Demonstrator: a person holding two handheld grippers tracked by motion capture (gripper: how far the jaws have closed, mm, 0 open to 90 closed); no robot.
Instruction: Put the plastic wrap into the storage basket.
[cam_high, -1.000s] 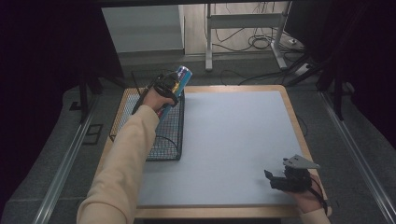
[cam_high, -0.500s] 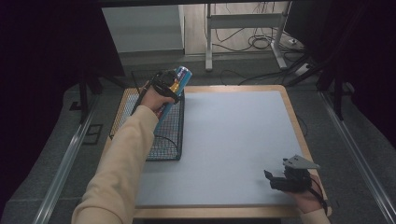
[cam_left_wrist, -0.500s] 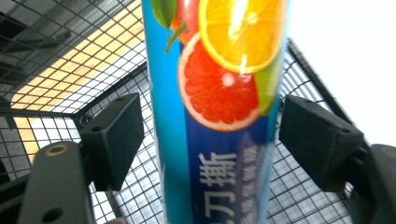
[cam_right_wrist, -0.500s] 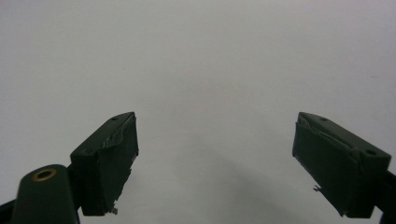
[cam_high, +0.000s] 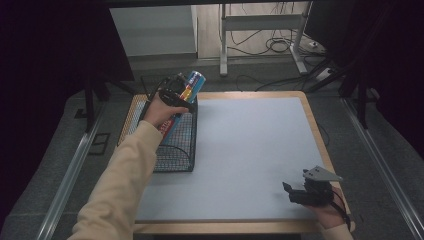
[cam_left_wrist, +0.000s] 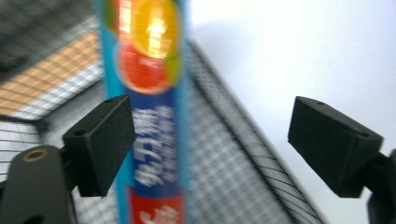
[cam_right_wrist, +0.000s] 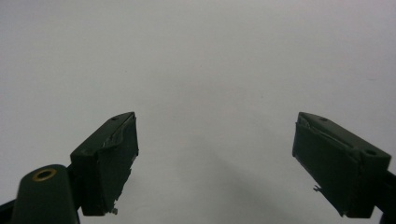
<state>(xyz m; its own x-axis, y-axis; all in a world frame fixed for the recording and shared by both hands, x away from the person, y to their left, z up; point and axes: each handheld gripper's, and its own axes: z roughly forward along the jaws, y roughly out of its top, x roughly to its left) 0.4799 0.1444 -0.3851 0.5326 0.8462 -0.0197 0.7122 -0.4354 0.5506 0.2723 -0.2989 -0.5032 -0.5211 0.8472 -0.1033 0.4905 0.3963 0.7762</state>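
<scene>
Left gripper (cam_left_wrist: 212, 149), jaws just opened and spread: the blue printed packet (cam_left_wrist: 152, 116) stands in the wire basket (cam_high: 175, 145), beside the left-hand jaw, unpinched. Right gripper (cam_right_wrist: 215, 163), jaws spread over the grey mat (cam_right_wrist: 210, 56).

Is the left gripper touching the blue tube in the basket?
Cannot tell. In the left gripper view, the blue tube passes right by one pad of the open left gripper; blur hides any gap.
</scene>
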